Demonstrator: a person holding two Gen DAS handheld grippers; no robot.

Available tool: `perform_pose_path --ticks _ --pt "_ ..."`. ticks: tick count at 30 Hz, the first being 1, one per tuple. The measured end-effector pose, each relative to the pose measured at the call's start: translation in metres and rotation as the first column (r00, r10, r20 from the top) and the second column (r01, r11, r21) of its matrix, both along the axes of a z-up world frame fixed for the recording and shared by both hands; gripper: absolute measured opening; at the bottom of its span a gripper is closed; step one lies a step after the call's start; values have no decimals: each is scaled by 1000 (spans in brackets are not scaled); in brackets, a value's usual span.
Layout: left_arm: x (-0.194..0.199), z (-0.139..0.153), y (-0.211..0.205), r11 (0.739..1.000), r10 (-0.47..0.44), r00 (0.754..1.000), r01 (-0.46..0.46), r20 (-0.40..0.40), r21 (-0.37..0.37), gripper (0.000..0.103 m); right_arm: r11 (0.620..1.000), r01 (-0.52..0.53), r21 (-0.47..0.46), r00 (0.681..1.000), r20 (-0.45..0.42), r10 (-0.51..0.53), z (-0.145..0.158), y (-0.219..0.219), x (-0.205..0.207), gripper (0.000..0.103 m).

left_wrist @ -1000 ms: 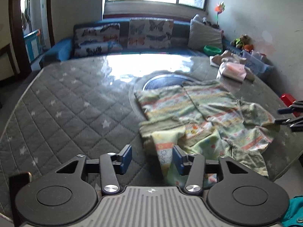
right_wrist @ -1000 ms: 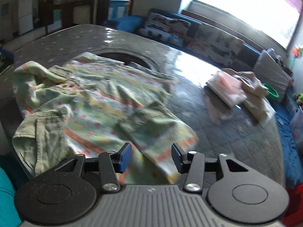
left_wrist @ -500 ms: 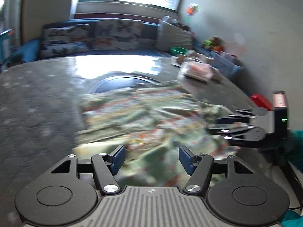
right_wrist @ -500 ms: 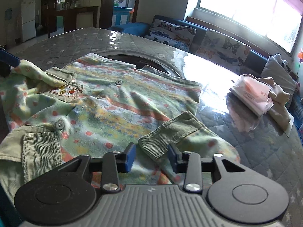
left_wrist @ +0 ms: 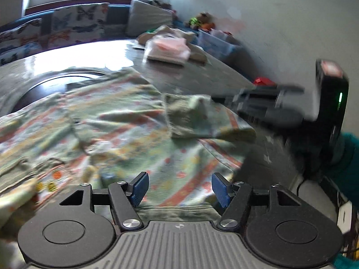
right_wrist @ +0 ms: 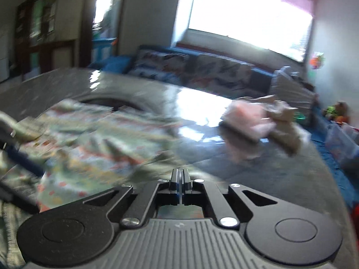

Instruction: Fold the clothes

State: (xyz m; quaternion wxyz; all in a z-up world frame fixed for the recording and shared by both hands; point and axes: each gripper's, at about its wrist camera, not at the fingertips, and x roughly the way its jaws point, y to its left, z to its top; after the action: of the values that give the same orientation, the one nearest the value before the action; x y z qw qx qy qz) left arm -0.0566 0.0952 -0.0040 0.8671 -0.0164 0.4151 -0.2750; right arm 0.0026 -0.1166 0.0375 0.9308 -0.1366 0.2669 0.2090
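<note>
Patterned child's shirt [left_wrist: 125, 121] lies spread on the quilted table [left_wrist: 202, 76], one sleeve [left_wrist: 188, 116] raised off the cloth. The right gripper [right_wrist: 180, 179] is clamped on that sleeve's cuff, likely to fold it inward. The left gripper [left_wrist: 179, 187] hovers with jaws apart over the near hem, holding nothing.

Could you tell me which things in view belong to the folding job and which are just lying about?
Part of the job:
- patterned shirt
- its green cuff, pinched by the right gripper
- left gripper, open over the cloth

Just lying about:
- pink packet
- butterfly cushions
- soft toys
</note>
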Motion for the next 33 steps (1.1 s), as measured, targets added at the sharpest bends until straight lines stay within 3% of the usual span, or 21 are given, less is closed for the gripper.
perform_pose_path --ticks 3,5,7,9,11,13,18,20,22,29,33 --pt "0 -6 -7 1000 -23 1000 23 -5 12 65 999 -3 44 998 -70 6 3 -15 4 5" --pt "2 -11 -9 1000 -23 999 23 -23 9 65 997 -57 59 993 -102 63 -1 -10 -1 9" --pt "1 -15 -10 1000 -23 999 23 -36 15 66 991 -125 54 986 -102 130 -6 6 -7 10" --pt "-1 -18 -12 999 -26 999 27 -44 21 65 984 -169 60 978 -111 175 -11 19 -8 16" --pt "-3 -18 -11 999 -27 999 28 -39 23 66 977 -208 55 970 -120 213 -17 35 -6 28" --pt "-3 -18 -10 999 -24 999 25 -40 21 66 972 -231 42 963 -133 235 -24 46 -4 29" --pt "-4 -19 -9 1000 -15 999 16 -40 9 67 973 -230 1 964 -138 228 -42 58 -2 23" --pt "-4 -19 -9 1000 -17 999 17 -38 5 69 979 -204 2 972 -123 202 -41 53 -2 6" --pt "-4 -19 -9 1000 -19 999 19 -37 6 70 985 -174 4 980 -98 174 -36 44 -2 2" --pt "-3 -20 -10 1000 -22 999 22 -39 -1 72 998 33 46 999 -25 -32 -10 -17 6 1" --pt "-3 -21 -12 1000 -24 999 23 -34 -3 75 997 22 77 998 -60 -17 -7 -29 3 6"
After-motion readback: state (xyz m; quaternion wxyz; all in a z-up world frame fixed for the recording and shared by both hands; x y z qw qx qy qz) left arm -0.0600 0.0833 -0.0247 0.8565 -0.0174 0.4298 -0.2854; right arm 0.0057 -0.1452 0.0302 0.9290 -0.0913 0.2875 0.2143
